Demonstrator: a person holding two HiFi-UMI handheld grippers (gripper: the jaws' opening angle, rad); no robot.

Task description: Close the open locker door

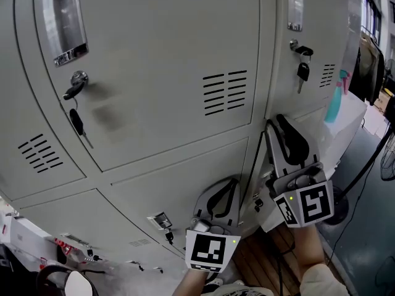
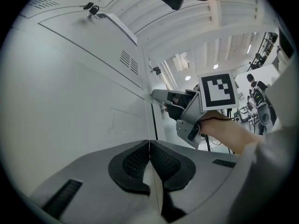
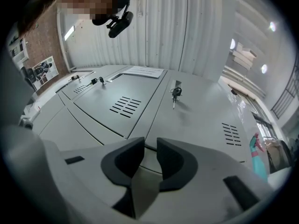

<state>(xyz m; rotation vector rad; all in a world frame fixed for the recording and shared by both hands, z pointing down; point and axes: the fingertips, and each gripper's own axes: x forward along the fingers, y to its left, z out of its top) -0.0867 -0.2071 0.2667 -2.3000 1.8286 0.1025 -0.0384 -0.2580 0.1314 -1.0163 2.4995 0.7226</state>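
Thin steel locker door [image 1: 179,184]: probably light, stiff, free-swinging, so best shoved flat near the latch edge. Left gripper [image 2: 149,144] pinched together, right gripper [image 3: 150,146] slightly apart, both empty.

Grey left gripper [image 2: 149,146], right gripper [image 3: 150,148]; black fingers [image 3: 122,164]; black-white marker cubes [image 1: 210,250].

Locker doors [image 1: 154,54] showing pale grey, with dark slotted vents [image 1: 225,92]. Keys [image 1: 303,71] hanging black-headed. Marker cubes [image 1: 208,251] wearing black-and-white squares. Gripper pads [image 3: 170,160] reading black. Bottle [image 1: 334,103] showing teal.
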